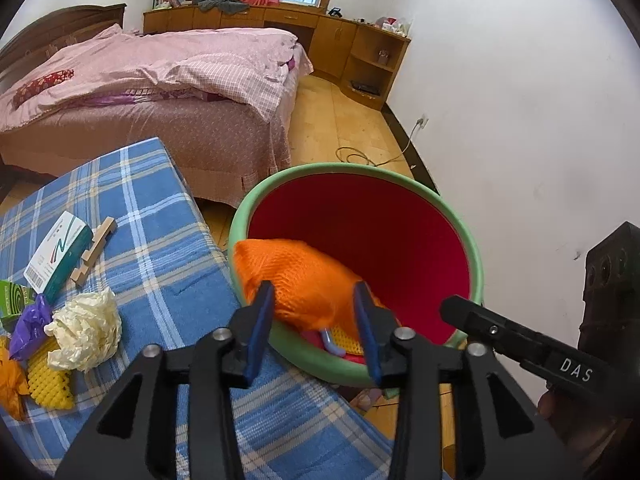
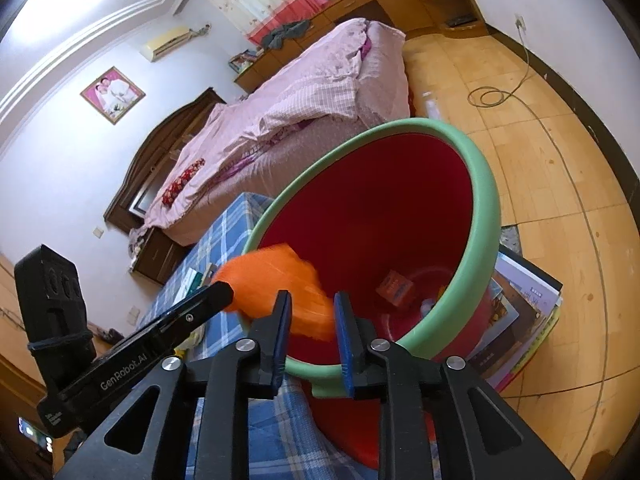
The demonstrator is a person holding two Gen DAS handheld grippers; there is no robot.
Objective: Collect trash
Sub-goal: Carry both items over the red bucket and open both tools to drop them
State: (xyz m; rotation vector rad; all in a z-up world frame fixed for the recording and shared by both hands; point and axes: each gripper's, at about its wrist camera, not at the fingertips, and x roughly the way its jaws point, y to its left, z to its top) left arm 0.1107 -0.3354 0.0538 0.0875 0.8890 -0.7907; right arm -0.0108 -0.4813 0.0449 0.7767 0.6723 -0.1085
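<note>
A red bin with a green rim (image 1: pixel 476 256) (image 2: pixel 488 200) stands tilted beside the blue plaid table (image 1: pixel 168 240). An orange mesh piece (image 1: pixel 304 280) (image 2: pixel 280 288) is over the bin's near rim, blurred in the right wrist view. My left gripper (image 1: pixel 314 312) is open, its fingers on either side of the orange piece without clamping it. My right gripper (image 2: pixel 310 320) looks shut on the bin's green rim at the near edge. Inside the bin lie a small orange box (image 2: pixel 394 290) and other scraps.
On the table lie a crumpled cream paper (image 1: pixel 90 326), a purple wrapper (image 1: pixel 30 326), yellow mesh (image 1: pixel 50 380), a green-white box (image 1: pixel 58 256) and a wooden piece (image 1: pixel 94 250). A bed (image 1: pixel 160 92) stands behind. Books (image 2: pixel 520 312) lie under the bin.
</note>
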